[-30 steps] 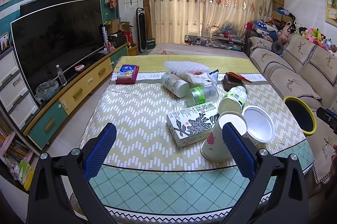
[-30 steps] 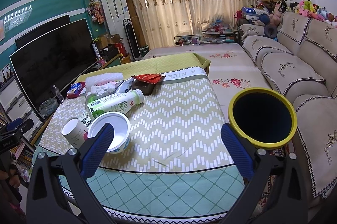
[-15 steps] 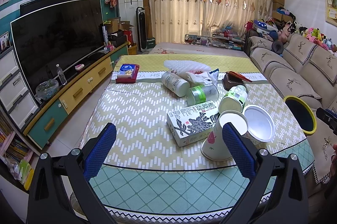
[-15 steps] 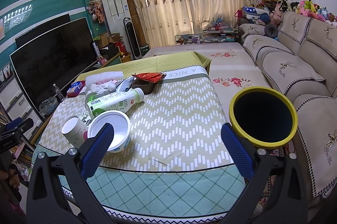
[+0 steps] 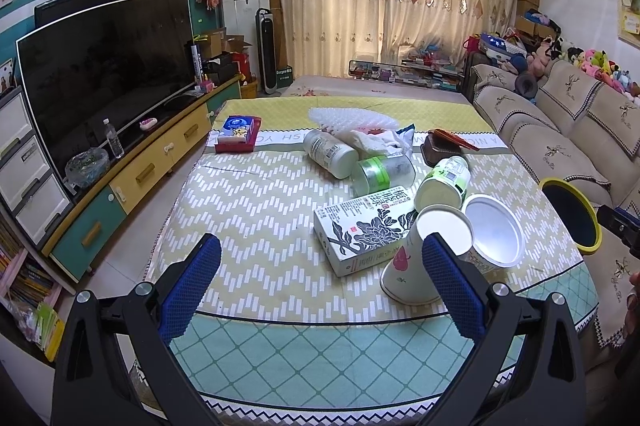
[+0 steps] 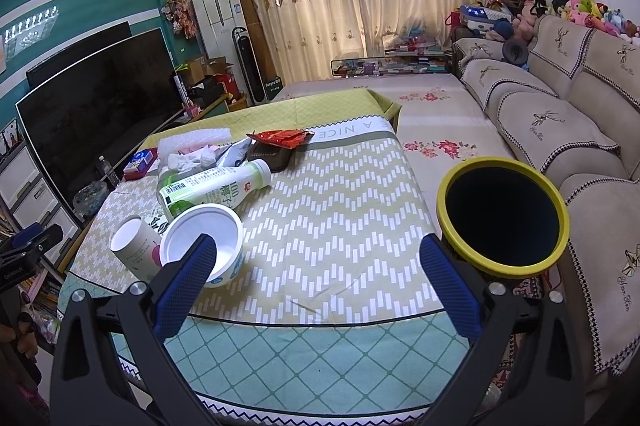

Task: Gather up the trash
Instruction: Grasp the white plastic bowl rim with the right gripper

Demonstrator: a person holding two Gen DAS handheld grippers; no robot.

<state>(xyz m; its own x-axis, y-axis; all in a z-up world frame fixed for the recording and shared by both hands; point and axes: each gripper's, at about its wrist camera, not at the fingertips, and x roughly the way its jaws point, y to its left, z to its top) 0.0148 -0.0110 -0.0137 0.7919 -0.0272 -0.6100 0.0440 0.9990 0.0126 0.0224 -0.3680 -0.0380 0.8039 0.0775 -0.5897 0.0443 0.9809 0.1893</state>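
Observation:
Trash lies on the cloth-covered table (image 5: 256, 209): a white floral carton (image 5: 362, 232), a tipped paper cup (image 5: 424, 258), a white plastic bowl (image 5: 494, 232), a green-label bottle (image 5: 444, 183), a white jar (image 5: 330, 153), a green-banded jar (image 5: 382, 171) and crumpled wrappers (image 5: 376, 139). A yellow-rimmed black bin (image 6: 502, 218) stands beside the table's right edge. My left gripper (image 5: 320, 282) is open and empty above the near edge, its right finger in front of the cup. My right gripper (image 6: 320, 278) is open and empty, between the bowl (image 6: 202, 246) and the bin.
A large TV (image 5: 104, 73) on a low cabinet runs along the left. A sofa (image 6: 560, 129) is at the right. A red tissue box (image 5: 236, 133) and a dark box with a red packet (image 6: 276, 145) sit at the table's far side.
Both grippers have edged slightly toward the table. The trash has not moved.

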